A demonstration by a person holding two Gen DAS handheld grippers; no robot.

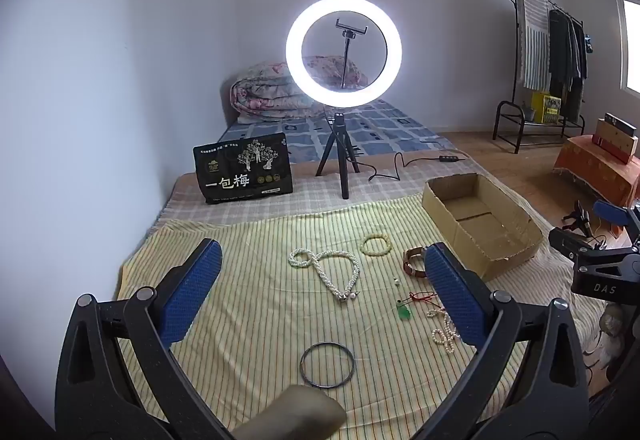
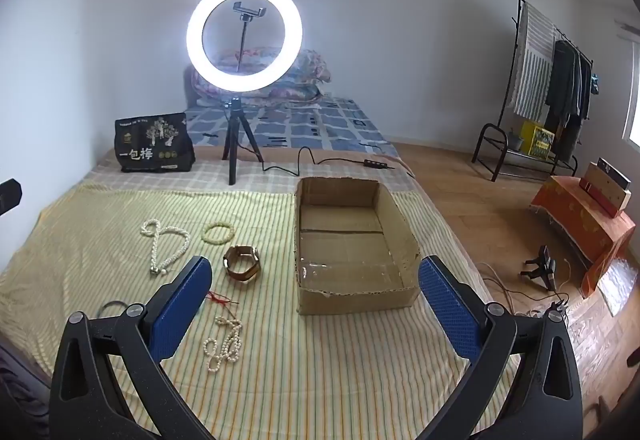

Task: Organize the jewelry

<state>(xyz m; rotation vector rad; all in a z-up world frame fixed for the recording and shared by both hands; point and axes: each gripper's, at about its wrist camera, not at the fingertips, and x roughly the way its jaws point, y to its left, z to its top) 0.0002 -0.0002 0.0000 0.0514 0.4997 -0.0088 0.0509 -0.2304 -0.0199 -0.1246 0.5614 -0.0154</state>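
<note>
Jewelry lies on a yellow striped cloth (image 1: 248, 320). A long pearl necklace (image 1: 326, 272) (image 2: 166, 246), a pale green bead bracelet (image 1: 376, 244) (image 2: 218, 233), a brown wooden bracelet (image 2: 241, 264) (image 1: 414, 263), a green pendant on a red cord (image 1: 408, 308), a short pearl strand (image 2: 226, 342) (image 1: 442, 334) and a dark metal bangle (image 1: 327, 364). An empty cardboard box (image 2: 352, 298) (image 1: 480, 216) stands to the right. My left gripper (image 1: 324, 252) is open above the cloth, over the jewelry. My right gripper (image 2: 316, 268) is open in front of the box.
A lit ring light on a black tripod (image 1: 343, 52) (image 2: 244, 36) stands behind the cloth, its cable (image 2: 320, 162) trailing right. A black snack bag (image 1: 244, 168) leans at the back left. A folded quilt (image 1: 276, 88) lies against the far wall; a clothes rack (image 2: 552, 88) stands right.
</note>
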